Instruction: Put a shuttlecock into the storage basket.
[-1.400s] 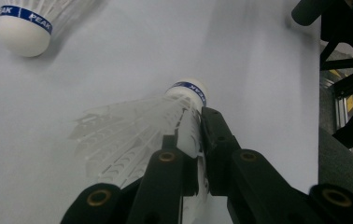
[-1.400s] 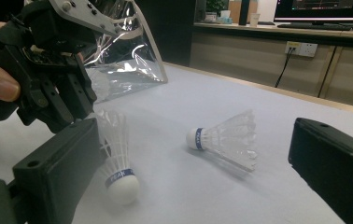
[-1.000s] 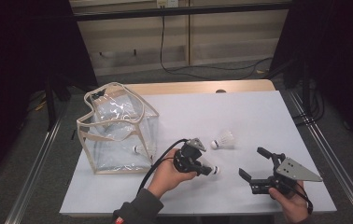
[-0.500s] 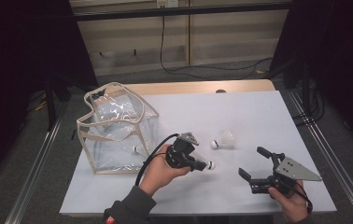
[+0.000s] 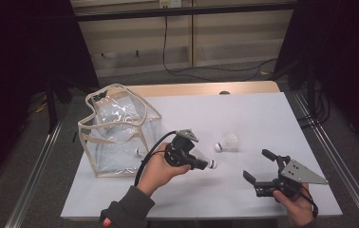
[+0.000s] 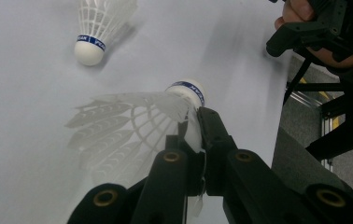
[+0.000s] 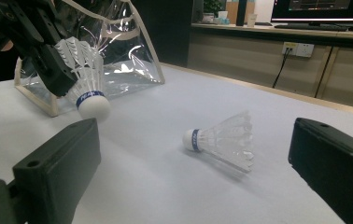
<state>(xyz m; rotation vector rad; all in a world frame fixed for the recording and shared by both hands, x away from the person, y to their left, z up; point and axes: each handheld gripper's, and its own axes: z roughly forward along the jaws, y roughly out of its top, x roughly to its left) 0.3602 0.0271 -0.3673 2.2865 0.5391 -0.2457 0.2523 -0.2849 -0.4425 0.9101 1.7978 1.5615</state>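
White shuttlecock (image 6: 132,126) with a blue band, clear bag (image 5: 120,133) trimmed beige, white table (image 5: 263,118).

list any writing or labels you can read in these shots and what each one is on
"PLAN": white letters on the blue band of the shuttlecock lying on the table, seen in the left gripper view; the word is cut off by the curve of the cork, so it may be part of a longer name.
Blue band of the shuttlecock held in the left gripper: white print, too blurred to read.
Monitor screen at the back in the right gripper view: text too small to read.

Black tongs (image 5: 201,164), trailing cable, grey sleeve (image 5: 129,210).
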